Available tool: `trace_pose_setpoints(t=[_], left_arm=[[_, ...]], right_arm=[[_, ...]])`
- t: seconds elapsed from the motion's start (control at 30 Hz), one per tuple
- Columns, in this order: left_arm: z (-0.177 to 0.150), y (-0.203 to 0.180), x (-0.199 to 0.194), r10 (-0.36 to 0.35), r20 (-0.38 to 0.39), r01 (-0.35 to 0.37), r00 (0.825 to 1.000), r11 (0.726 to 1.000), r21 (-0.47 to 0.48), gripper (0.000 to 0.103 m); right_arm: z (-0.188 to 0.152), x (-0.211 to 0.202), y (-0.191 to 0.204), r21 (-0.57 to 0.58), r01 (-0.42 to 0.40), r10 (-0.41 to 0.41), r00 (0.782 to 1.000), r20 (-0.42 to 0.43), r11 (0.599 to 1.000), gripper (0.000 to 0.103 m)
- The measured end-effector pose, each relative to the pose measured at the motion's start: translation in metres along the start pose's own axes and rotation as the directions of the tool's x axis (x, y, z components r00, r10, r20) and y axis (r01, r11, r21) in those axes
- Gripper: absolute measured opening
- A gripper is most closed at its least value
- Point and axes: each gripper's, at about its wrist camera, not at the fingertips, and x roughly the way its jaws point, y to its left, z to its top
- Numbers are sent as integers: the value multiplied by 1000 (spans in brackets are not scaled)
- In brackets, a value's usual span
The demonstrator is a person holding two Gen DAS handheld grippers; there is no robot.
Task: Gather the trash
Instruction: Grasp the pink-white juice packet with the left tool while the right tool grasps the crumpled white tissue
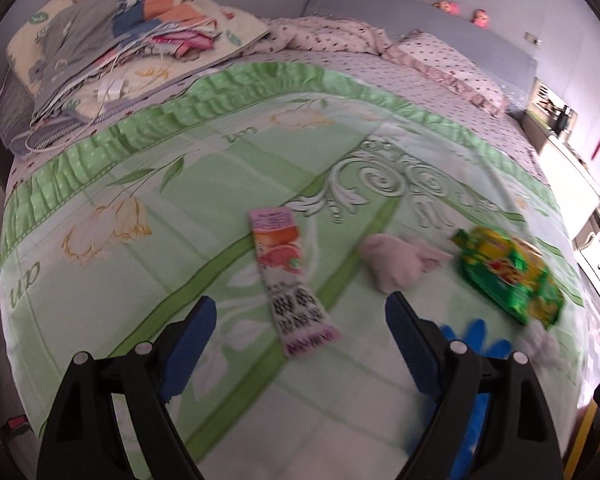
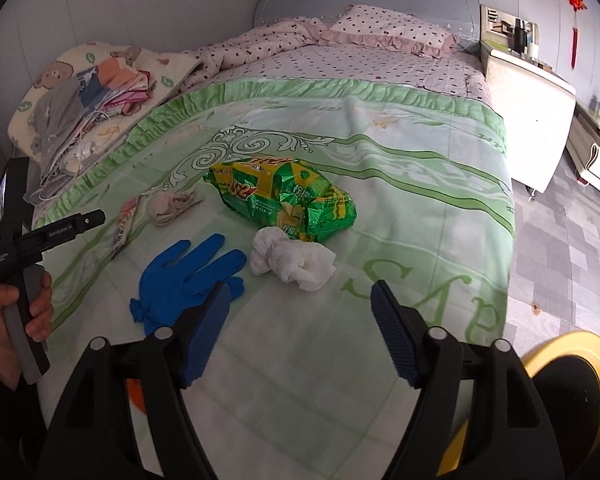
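Trash lies on the green bedspread. A pink drink carton lies flat just ahead of my open, empty left gripper. Right of the carton are a crumpled pink tissue, a green snack bag, a blue glove and a white tissue. My right gripper is open and empty, hovering near the white crumpled tissue, with the blue glove at its left finger and the green bag beyond. The carton and pink tissue lie further left.
A yellow-rimmed bin stands on the floor at the bed's right front corner. Folded clothes on a bear blanket pile at the bed's left. Pillows and a white nightstand are at the far right. The left hand-held device shows at left.
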Motion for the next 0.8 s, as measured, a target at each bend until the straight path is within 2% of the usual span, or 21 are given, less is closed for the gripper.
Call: trace_pose_setpoints(t=[0.13, 0.2, 0.4, 0.47, 0.5, 0.57, 0.63, 0.7, 0.77, 0.8], left_arm=[[6, 5, 25, 12, -25, -13, 1000, 1000, -16, 83], [7, 4, 36, 19, -39, -20, 999, 1000, -8, 83], [14, -3, 60, 49, -49, -49, 998, 999, 2, 83], [16, -5, 68, 56, -53, -55, 997, 998, 8, 77], [16, -6, 69, 54, -56, -53, 997, 999, 10, 69], [14, -12, 76, 47, -70, -44, 996, 998, 37, 67], [10, -19, 82, 79, -65, -74, 995, 994, 79, 60], [6, -25, 84, 96, -49, -90, 994, 990, 110, 57], [4, -29, 84, 102, -35, -97, 994, 987, 128, 48], [3, -31, 83, 105, -28, -100, 994, 986, 134, 38]], right_arm=[[6, 26, 2, -33, 29, -29, 1000, -10, 999, 73], [9, 39, 3, -39, 40, -41, 999, -16, 998, 77], [20, 70, 5, -61, 77, -78, 997, -19, 995, 81], [20, 78, 7, -70, 79, -81, 996, -29, 994, 81], [20, 82, 7, -76, 79, -82, 996, -34, 994, 81], [21, 90, 11, -97, 92, -96, 995, -37, 991, 81], [22, 95, 12, -105, 96, -101, 994, -39, 990, 80], [21, 104, 12, -102, 84, -91, 994, -62, 991, 73], [19, 111, 14, -97, 67, -75, 993, -86, 993, 68], [17, 113, 16, -98, 63, -71, 994, -86, 993, 63]])
